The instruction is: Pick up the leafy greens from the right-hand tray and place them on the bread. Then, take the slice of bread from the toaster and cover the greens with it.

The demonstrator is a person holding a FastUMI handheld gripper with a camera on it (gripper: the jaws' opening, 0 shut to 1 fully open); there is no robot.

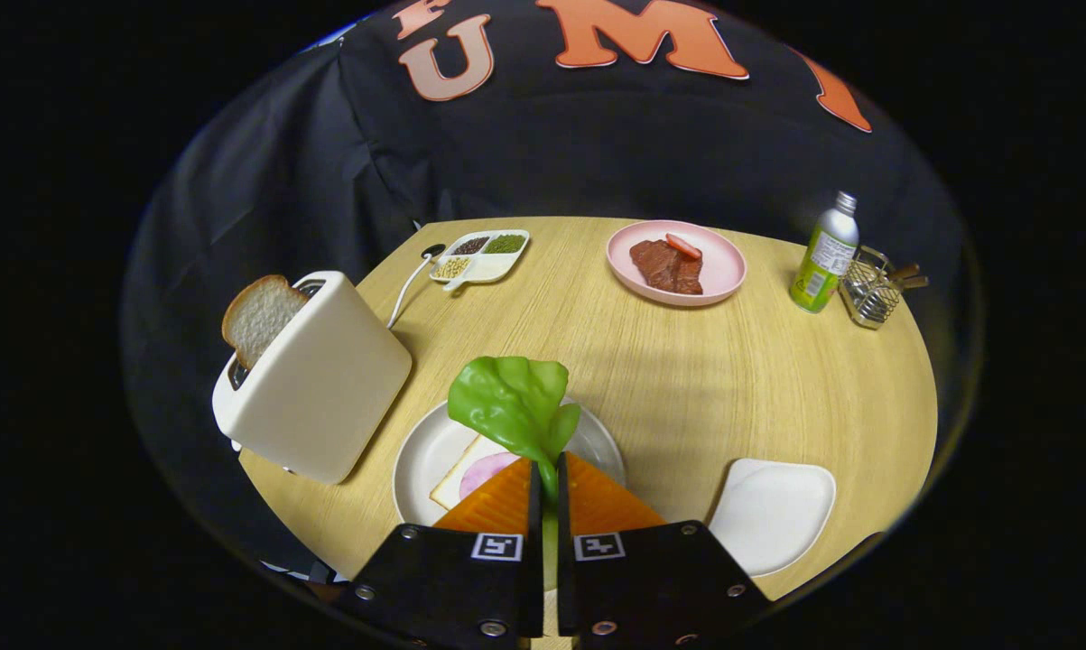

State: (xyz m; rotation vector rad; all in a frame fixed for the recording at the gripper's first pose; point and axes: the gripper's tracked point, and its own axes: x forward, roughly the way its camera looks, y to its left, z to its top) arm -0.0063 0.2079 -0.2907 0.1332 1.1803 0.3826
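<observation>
The leafy greens (512,406) are pinched by their stem between the two fingers of the tool (547,483), which press closed on them; the leaf stands up just ahead of the fingertips. It hangs over the round white plate (416,456) near the bench's near edge, where a slice of bread (457,478) lies with a pink round of ham (484,471) on it. Whether the leaf touches the bread cannot be told. Just left of the plate, the white toaster (312,379) stands at the bench's left edge with a second bread slice (258,316) sticking up from its slot. An empty white tray (773,510) sits at the near right edge. Toward the far edge of the wooden bench (687,379) lie a divided dish of grains (481,255), a pink plate of meat (678,262), a bottle (824,257) and a wire basket (867,289).
</observation>
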